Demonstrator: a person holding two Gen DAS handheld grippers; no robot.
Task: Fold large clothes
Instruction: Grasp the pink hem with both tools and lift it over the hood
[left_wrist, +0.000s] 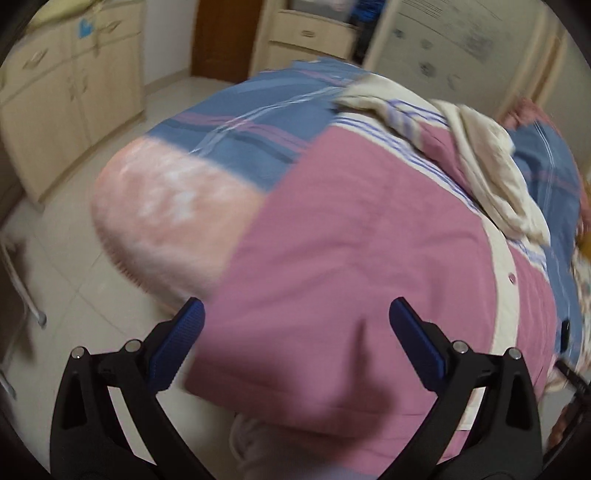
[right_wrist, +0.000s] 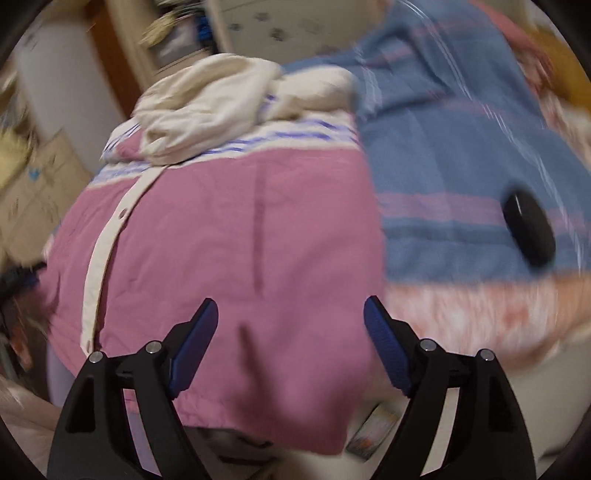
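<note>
Bed (left_wrist: 236, 122), one, under a blue striped cover with a pale pink fringed end: I judge the chief risk to lie here, since the near hem of the garment overhangs the bed's edge and a careless tug could drag the whole piece to the floor.

Pink jacket (left_wrist: 362, 229), one, lying flat on the bed with its cream placket (right_wrist: 99, 243) running lengthwise and a cream hood (right_wrist: 207, 107) bunched at the far end. The hood is heaped, so folding over it would trap a lump.

Left hand-held gripper (left_wrist: 295, 321), one, released, jaws spread above the pink cloth and pinching nothing. Right hand-held gripper (right_wrist: 290, 317), one, likewise released over the hem, nothing between its pads. Both views are smeared; I could close on a single layer or miss the hem.

Dark oval object (right_wrist: 530, 230), one, on the blue cover just beside the jacket; a swept sleeve might knock it.

Snap studs, two visible on the placket.
</note>
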